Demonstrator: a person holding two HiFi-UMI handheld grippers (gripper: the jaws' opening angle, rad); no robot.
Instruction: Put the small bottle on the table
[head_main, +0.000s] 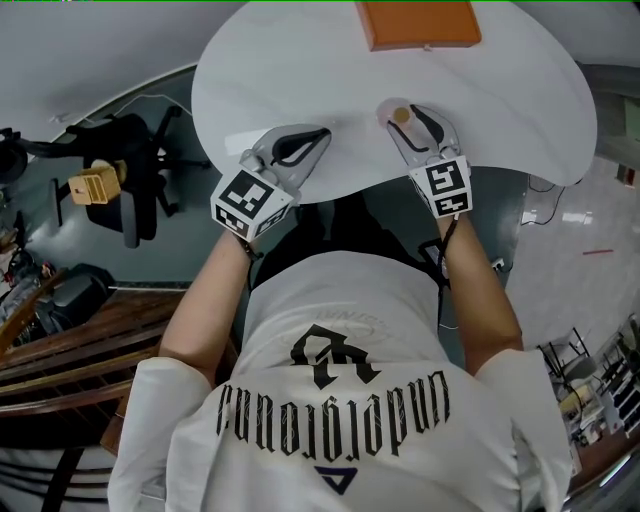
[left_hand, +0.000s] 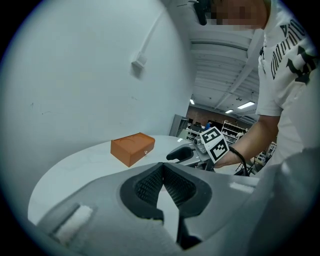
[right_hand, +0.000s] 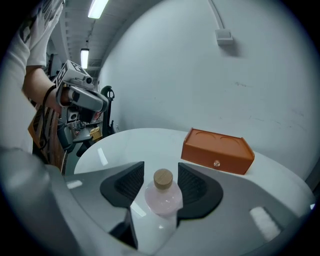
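A small round bottle (right_hand: 163, 195) of pale pink glass with a cork stopper stands upright on the white round table (head_main: 300, 70). It sits between the jaws of my right gripper (right_hand: 161, 169), which is open; a gap shows at the left pad, and the right pad lies close to the glass. From the head view only the bottle's cork (head_main: 401, 115) shows, inside my right gripper (head_main: 405, 112). My left gripper (head_main: 318, 133) rests over the table's near edge to the left. Its jaws meet at the tips with nothing between them, so my left gripper (left_hand: 163, 167) is shut.
An orange wooden box (head_main: 418, 22) lies at the table's far side, beyond the bottle (right_hand: 217, 150). A pale wall curves behind the table. A black office chair (head_main: 125, 175) stands on the floor at the left, and wooden slats lie at the lower left.
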